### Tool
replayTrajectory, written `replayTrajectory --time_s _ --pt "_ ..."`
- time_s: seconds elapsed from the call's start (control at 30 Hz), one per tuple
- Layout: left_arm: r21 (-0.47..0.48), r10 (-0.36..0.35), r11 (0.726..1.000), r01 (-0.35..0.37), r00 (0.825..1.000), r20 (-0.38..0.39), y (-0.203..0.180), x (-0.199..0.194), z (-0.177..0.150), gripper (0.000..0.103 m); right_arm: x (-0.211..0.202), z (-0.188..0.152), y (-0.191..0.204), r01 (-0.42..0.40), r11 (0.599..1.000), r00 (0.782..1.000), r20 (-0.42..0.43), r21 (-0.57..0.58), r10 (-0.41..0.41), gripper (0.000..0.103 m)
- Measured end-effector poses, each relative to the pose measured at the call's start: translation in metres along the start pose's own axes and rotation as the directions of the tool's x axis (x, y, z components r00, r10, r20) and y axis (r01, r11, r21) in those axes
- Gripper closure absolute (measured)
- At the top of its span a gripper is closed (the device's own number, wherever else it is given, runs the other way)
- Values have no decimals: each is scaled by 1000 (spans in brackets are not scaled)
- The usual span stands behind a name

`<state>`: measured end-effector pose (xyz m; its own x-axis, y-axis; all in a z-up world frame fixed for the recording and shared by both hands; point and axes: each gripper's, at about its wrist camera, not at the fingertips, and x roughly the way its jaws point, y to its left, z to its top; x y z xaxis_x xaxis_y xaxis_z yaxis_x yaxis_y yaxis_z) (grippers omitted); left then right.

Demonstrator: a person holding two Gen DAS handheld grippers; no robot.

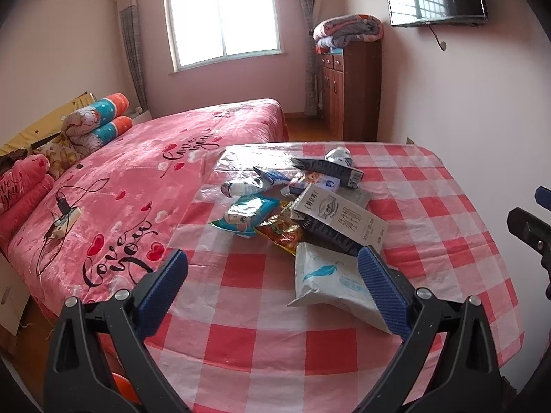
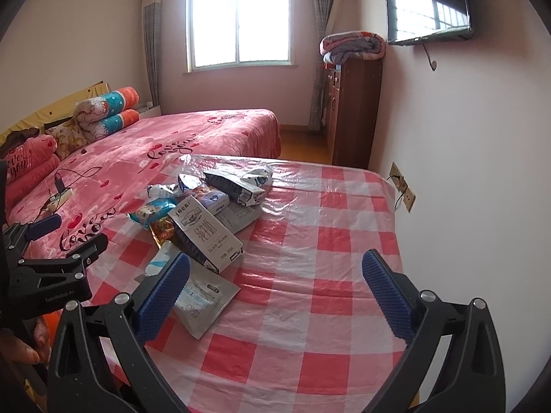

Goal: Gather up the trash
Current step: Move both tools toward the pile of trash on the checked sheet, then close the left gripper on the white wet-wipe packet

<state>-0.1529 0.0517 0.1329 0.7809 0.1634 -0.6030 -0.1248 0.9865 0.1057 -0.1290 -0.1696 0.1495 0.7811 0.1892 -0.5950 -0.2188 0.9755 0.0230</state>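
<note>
A pile of trash lies on a table with a red-and-white checked cloth [image 1: 261, 344]. Nearest is a white wet-wipe pack [image 1: 327, 282], also in the right wrist view [image 2: 203, 296]. Behind it lie a grey milk carton [image 1: 341, 216] [image 2: 203, 237], a teal snack wrapper [image 1: 244, 213], a red-gold wrapper [image 1: 282, 234] and a dark carton [image 1: 330, 168]. My left gripper [image 1: 272, 258] is open and empty, low over the near table; its right finger [image 1: 378, 285] covers the wipe pack's edge. My right gripper [image 2: 275, 265] is open and empty, to the right of the pile.
A bed with a pink cover [image 1: 155, 158] stands left of the table, with pillows and a power strip [image 1: 65, 220]. A wooden cabinet [image 1: 351, 89] with a folded quilt stands at the back. A wall [image 2: 465, 172] with a socket runs along the table's right side.
</note>
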Motion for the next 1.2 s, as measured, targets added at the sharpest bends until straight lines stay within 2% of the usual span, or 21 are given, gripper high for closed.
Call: replayTrajectory --time_s 0.2,0.57,0.67,0.97,1.2 --pt "28 -14 999 15 1000 -17 -6 11 -5 4 18 -7 1 -21 1000 999 -38 0 21 4" --pt "12 -69 997 70 996 -49 -11 29 -12 4 49 -19 -7 30 1000 996 -79 2 -30 4" --pt "-17 -104 995 103 992 -67 -10 31 -15 4 56 -23 -8 39 999 996 -82 -12 -40 4" --pt "-86 -207 977 197 971 -121 -13 44 -26 4 74 -30 -14 55 998 994 -97 -11 -56 4" --pt "-127 -293 953 274 941 -168 -21 49 -34 4 90 -39 -19 50 999 991 -126 0 -49 4"
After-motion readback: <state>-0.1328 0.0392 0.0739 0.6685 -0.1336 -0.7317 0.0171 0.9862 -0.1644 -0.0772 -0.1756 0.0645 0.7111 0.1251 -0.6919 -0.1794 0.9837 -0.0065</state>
